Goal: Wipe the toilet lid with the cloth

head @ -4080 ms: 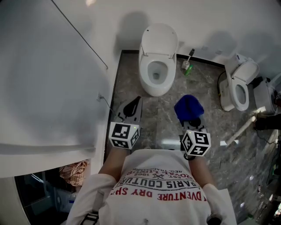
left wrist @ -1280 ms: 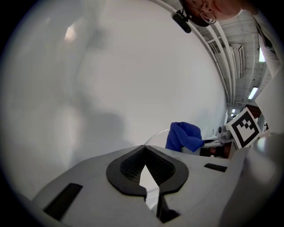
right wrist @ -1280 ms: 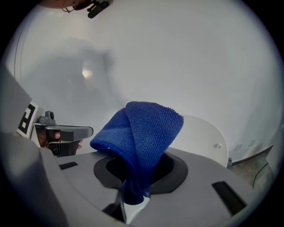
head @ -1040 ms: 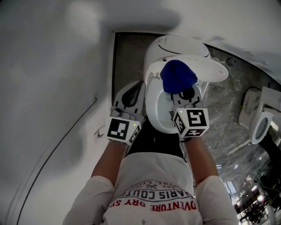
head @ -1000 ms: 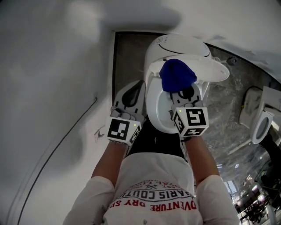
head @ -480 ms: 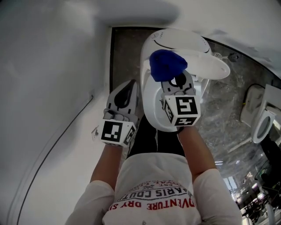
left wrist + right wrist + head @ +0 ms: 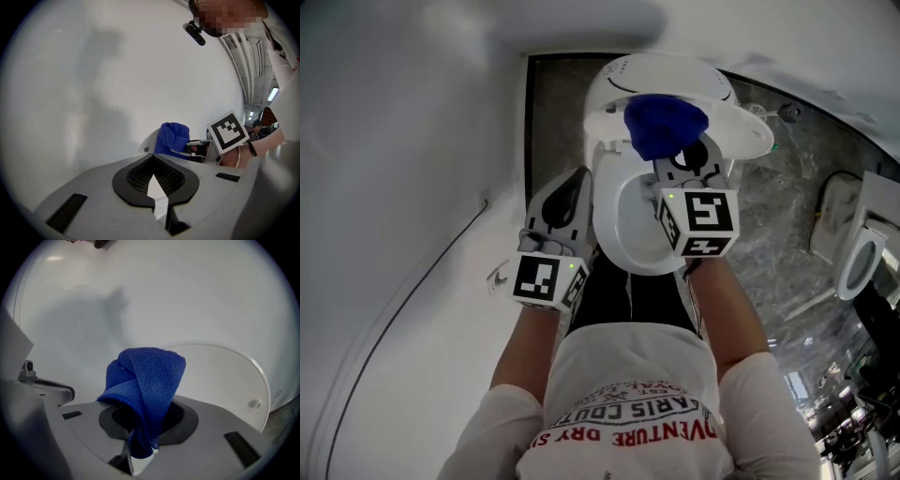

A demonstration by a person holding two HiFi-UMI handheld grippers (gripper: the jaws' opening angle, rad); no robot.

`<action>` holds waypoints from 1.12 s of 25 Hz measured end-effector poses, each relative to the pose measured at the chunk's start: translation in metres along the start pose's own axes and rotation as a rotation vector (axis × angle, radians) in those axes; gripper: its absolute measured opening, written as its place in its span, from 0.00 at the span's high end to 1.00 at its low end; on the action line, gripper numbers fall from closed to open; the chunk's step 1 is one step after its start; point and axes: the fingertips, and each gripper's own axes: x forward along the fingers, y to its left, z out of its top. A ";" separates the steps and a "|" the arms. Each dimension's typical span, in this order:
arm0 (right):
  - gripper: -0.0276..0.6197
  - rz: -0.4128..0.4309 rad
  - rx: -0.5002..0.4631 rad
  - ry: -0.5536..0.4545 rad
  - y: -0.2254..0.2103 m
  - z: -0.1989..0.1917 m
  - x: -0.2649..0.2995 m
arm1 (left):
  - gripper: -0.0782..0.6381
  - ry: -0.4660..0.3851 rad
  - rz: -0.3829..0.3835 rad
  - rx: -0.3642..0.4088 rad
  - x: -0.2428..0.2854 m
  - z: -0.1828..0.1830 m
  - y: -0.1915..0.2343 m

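Pinching crumpled blue terry cloth (image 7: 145, 390), right gripper (image 7: 140, 451) faces white toilet lid (image 7: 220, 376); only head view shows bowl (image 7: 623, 220); left gripper (image 7: 157, 199) closed, empty.

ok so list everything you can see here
toilet: 1, white, centre, lid up
second toilet: 1, white, right edge
cloth: 1, blue, against the raised lid
floor: grey marble, round both toilets
wall: white, left and top
cable: 1, dark, thin, on the wall at left
shirt: 1, white with print, bottom
left gripper: 1, grey, shut, empty, left of the bowl
right gripper: 1, grey, shut on the cloth, over the bowl
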 end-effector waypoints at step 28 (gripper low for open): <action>0.82 -0.182 0.143 0.014 -0.152 -0.040 -0.100 | 0.88 0.033 -0.060 -0.010 0.040 -0.032 -0.079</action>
